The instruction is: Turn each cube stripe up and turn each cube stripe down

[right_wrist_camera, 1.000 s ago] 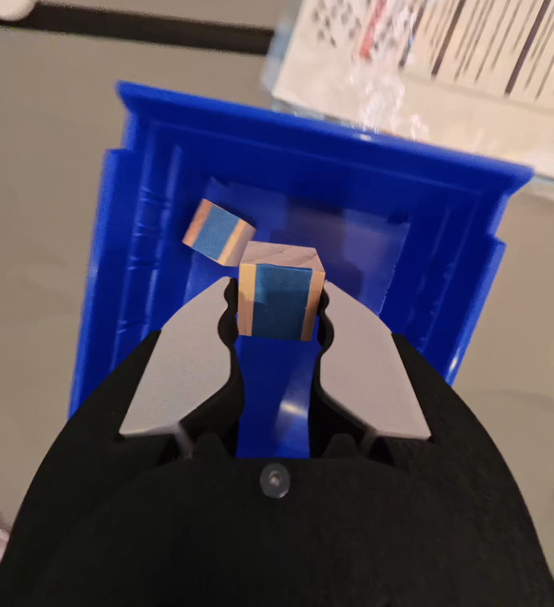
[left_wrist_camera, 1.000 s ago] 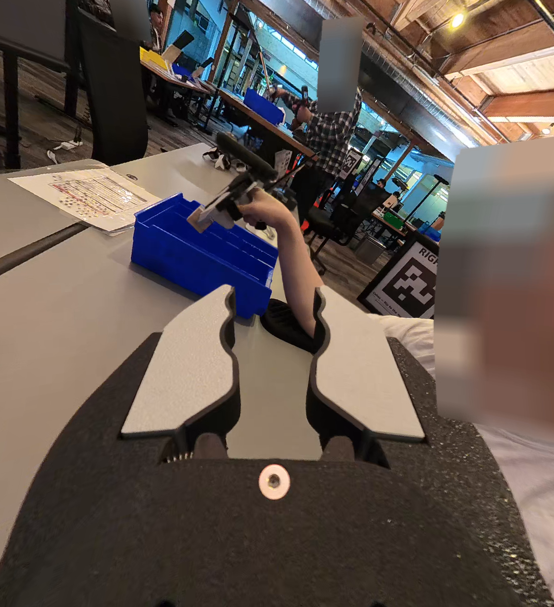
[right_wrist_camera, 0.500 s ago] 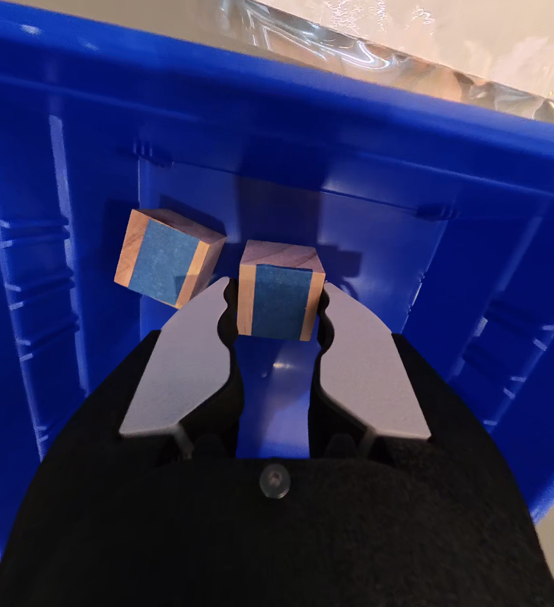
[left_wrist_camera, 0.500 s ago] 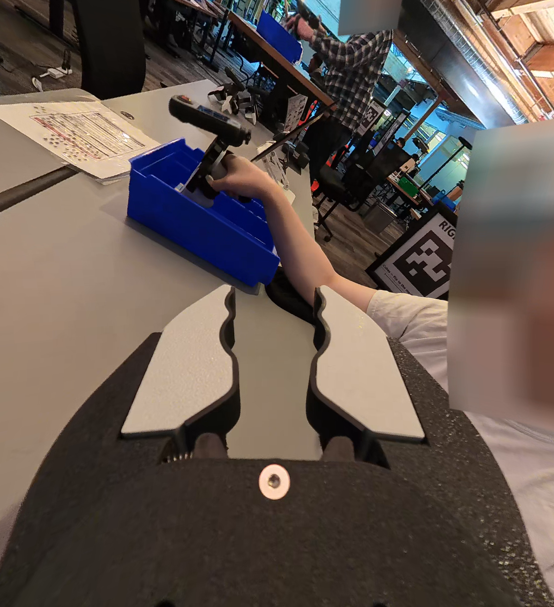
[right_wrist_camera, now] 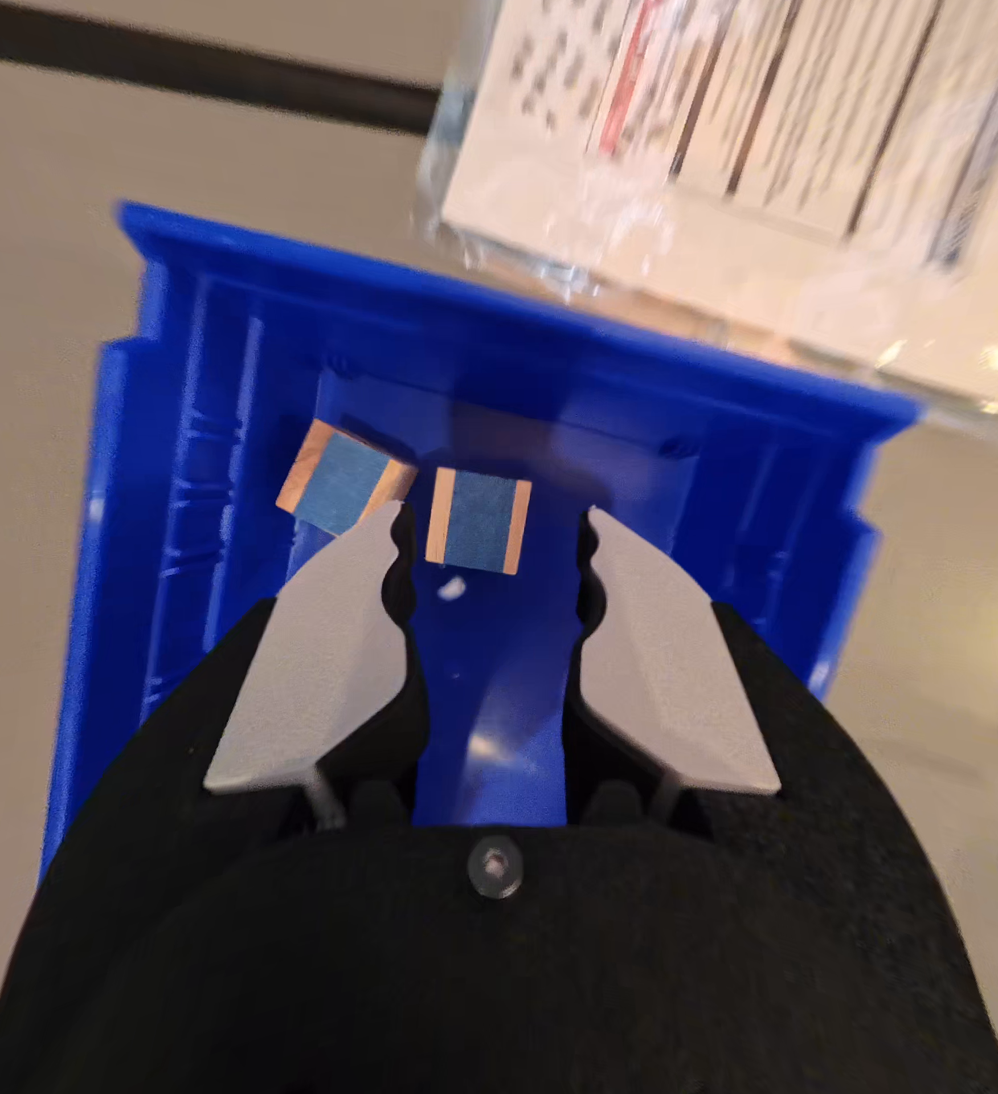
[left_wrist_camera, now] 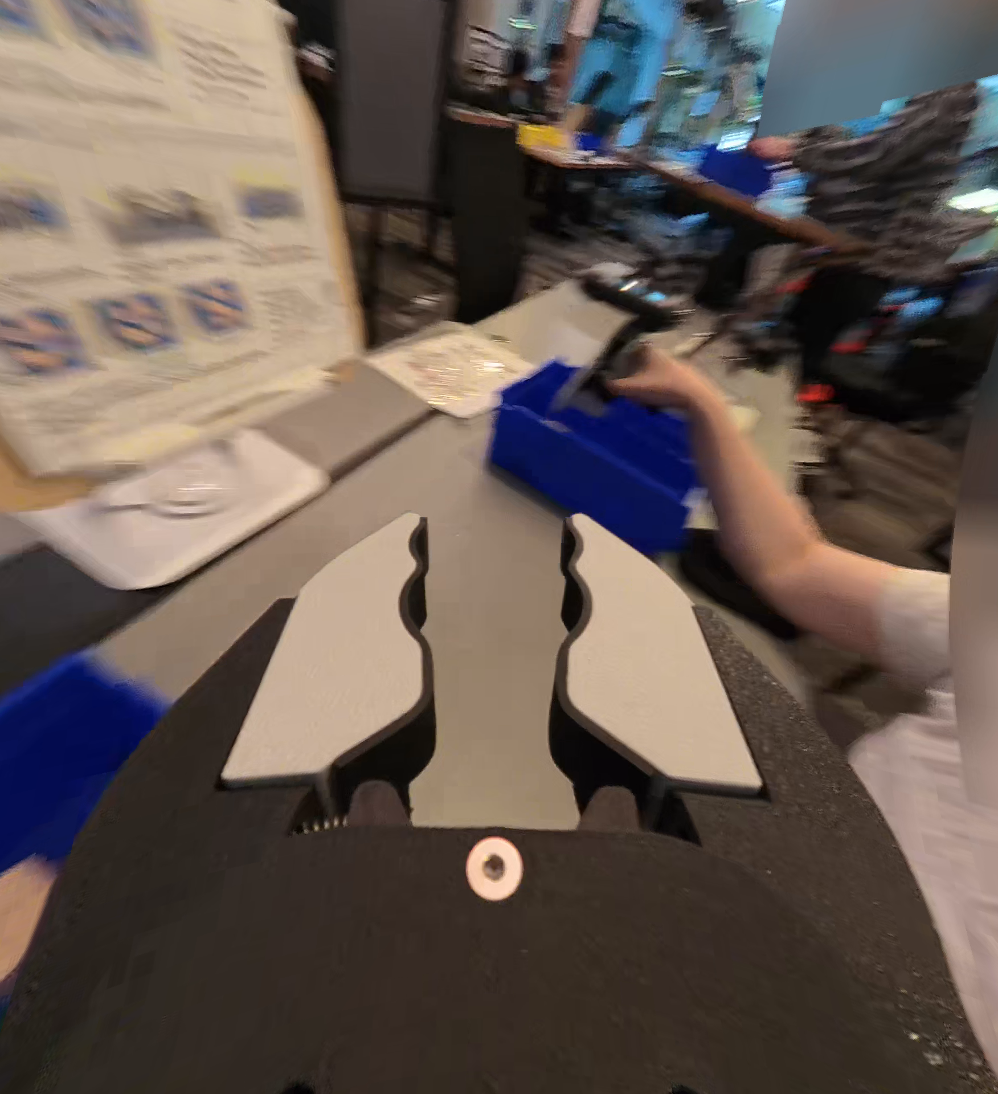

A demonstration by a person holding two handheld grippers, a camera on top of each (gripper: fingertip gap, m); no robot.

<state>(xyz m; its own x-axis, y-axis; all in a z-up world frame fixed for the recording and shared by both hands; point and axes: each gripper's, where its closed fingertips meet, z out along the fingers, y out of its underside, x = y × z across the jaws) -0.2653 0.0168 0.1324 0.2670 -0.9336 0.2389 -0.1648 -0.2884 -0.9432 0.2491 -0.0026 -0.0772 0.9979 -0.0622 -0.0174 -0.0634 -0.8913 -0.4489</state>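
Note:
Two wooden cubes with blue stripes lie in a blue bin (right_wrist_camera: 147,533), both stripe up. One cube (right_wrist_camera: 477,521) sits on the bin floor just beyond my right gripper (right_wrist_camera: 493,512), which is open above it. The other cube (right_wrist_camera: 343,486) lies turned at an angle to its left, partly behind my left fingertip (right_wrist_camera: 366,539). My left gripper (left_wrist_camera: 493,524) is open and empty over the grey table (left_wrist_camera: 473,473). In the left wrist view the right gripper (left_wrist_camera: 591,379) is held by a hand over the same bin (left_wrist_camera: 585,467).
A laminated printed sheet (right_wrist_camera: 781,177) lies just behind the bin. In the left wrist view a second blue bin (left_wrist_camera: 35,752) is at the lower left, a white tray (left_wrist_camera: 189,503) and a propped poster board (left_wrist_camera: 129,207) at the left. A person's arm (left_wrist_camera: 781,533) crosses the right side.
My right gripper let go of the cube, which now rests stripe up on the bin floor, and pulled back upward. My left gripper swung left; the view is blurred.

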